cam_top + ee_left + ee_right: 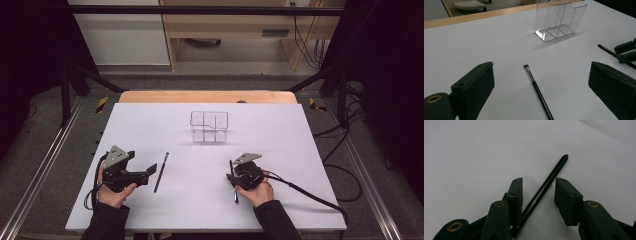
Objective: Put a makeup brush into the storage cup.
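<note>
Brushes both lie flat on the white table (150, 125), none yet in the clear organizer (209, 127) at upper centre. Right gripper (538, 195), low right of centre, straddles one brush (549, 180), jaws partly spread, not pinching. Left gripper (541, 82) gapes wide near the other brush (537, 91). Open surface surrounds everything; edges lie well apart.

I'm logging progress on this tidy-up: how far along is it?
Nothing is stowed: the clear organizer stands empty. In hand: the right gripper straddles a black brush, pads not yet pressing. Left: the second brush lies untouched between the open left gripper jaws.
</note>
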